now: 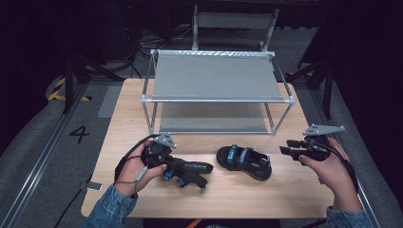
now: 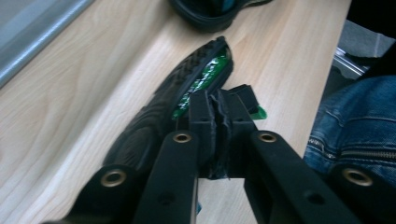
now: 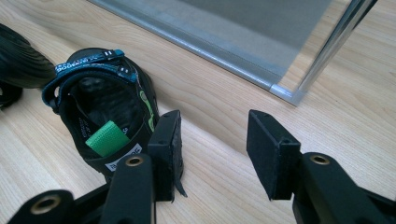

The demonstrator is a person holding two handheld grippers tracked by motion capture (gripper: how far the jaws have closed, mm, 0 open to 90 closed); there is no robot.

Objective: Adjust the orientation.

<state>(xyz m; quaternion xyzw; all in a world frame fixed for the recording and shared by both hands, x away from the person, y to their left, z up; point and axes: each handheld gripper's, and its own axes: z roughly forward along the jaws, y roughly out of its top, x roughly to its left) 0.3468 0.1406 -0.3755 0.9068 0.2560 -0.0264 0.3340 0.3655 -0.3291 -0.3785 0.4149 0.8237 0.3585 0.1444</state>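
The left gripper point(image 2: 219, 109) was clamped on a tipped-over sandal point(image 1: 190, 170); at its three o'clock, an upright sandal point(image 1: 244, 161); the right gripper point(image 3: 212, 149) stood wide, holding nothing.

Black sandal point(image 1: 187, 170) with green lining, on its side, second sandal point(image 1: 244, 162) upright just beside it

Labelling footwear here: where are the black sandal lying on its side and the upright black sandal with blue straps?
Black sandal lying on its side point(image 2: 154, 121): left gripper view, treaded sole.
Upright black sandal with blue straps point(image 1: 233, 154): high view, blue strap.
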